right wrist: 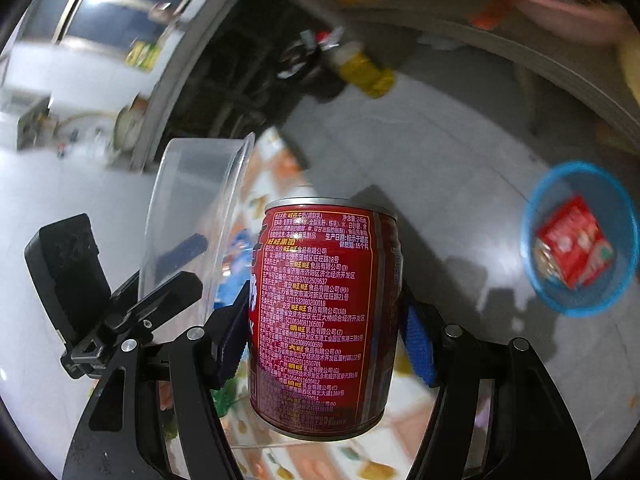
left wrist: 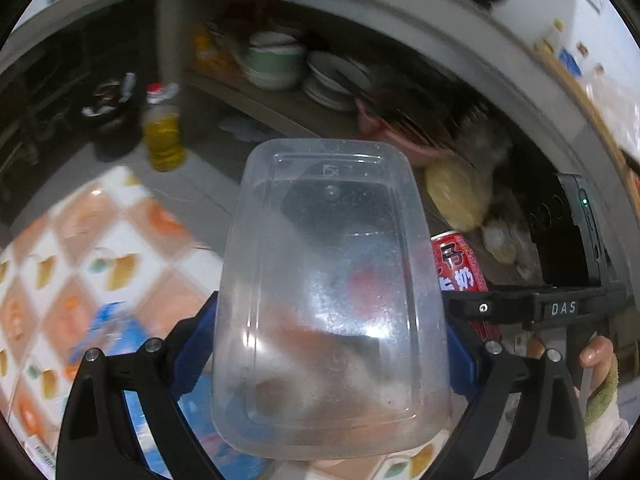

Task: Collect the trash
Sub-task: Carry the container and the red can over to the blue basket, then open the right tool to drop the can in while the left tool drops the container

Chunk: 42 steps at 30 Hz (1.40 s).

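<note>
Left claw (left wrist: 332, 344) pinching a clear plastic container (left wrist: 332, 300) by its sides, right claw (right wrist: 320, 336) clamped on an upright red can (right wrist: 324, 320), both above the patterned table (left wrist: 60, 280), blue bin (right wrist: 580, 240) on the floor holding a red packet (right wrist: 574, 240)

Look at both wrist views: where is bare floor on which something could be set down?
Bare grey floor lies between the blue bin, the oil bottle and the patterned tablecloth. The shelf with stacked dishes is crowded.
</note>
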Tool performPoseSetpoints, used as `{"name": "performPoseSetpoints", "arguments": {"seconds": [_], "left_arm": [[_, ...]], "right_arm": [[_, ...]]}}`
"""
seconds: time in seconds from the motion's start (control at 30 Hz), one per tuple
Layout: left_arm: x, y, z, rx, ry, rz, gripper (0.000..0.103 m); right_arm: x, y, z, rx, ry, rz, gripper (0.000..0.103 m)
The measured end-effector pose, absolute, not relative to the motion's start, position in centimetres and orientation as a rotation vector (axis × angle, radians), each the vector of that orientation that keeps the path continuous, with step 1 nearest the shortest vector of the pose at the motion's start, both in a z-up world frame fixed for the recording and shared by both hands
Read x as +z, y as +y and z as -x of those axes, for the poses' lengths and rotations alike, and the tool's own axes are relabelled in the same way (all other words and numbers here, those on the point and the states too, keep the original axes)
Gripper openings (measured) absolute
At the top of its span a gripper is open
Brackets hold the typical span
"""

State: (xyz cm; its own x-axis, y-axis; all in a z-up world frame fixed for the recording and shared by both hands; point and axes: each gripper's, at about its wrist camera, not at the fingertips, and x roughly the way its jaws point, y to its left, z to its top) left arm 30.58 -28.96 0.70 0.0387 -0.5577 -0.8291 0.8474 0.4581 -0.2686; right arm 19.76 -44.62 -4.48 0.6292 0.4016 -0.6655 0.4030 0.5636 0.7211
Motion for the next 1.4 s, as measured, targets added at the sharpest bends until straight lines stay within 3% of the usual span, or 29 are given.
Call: {"name": "performPoseSetpoints", "arguments": {"seconds": [0.4, 0.77, 1.13, 1.3, 1.4], "left_arm": [[-8.1, -43.1, -24.1, -1.2, 1.246, -0.47, 0.093], [-16.4, -48.2, -23.2, -1.126, 1.368, -0.563, 0.093], [-18.3, -48.0, -24.1, -1.088, 1.405, -0.561, 0.093], [-18.3, -47.9, -24.3, -1.103, 1.396, -0.57, 0.093], [-18.5, -48.0, -24.5, -1.095, 1.403, -0.568, 0.093]], "right_arm": [[-13.0, -53.6, -11.0, -0.26, 0.953, -1.21, 0.063], [-28.9, -59.6, -11.4, -0.48, 1.118, -1.336, 0.063], [-39.8, -60.5, -17.5, -0.662, 1.437, -1.011, 0.063], [-41.2, -60.7, -17.7, -0.722, 1.511, -0.905, 0.064], [-40.7, -60.7, -17.2, -0.73, 1.502, -0.863, 0.071]]}}
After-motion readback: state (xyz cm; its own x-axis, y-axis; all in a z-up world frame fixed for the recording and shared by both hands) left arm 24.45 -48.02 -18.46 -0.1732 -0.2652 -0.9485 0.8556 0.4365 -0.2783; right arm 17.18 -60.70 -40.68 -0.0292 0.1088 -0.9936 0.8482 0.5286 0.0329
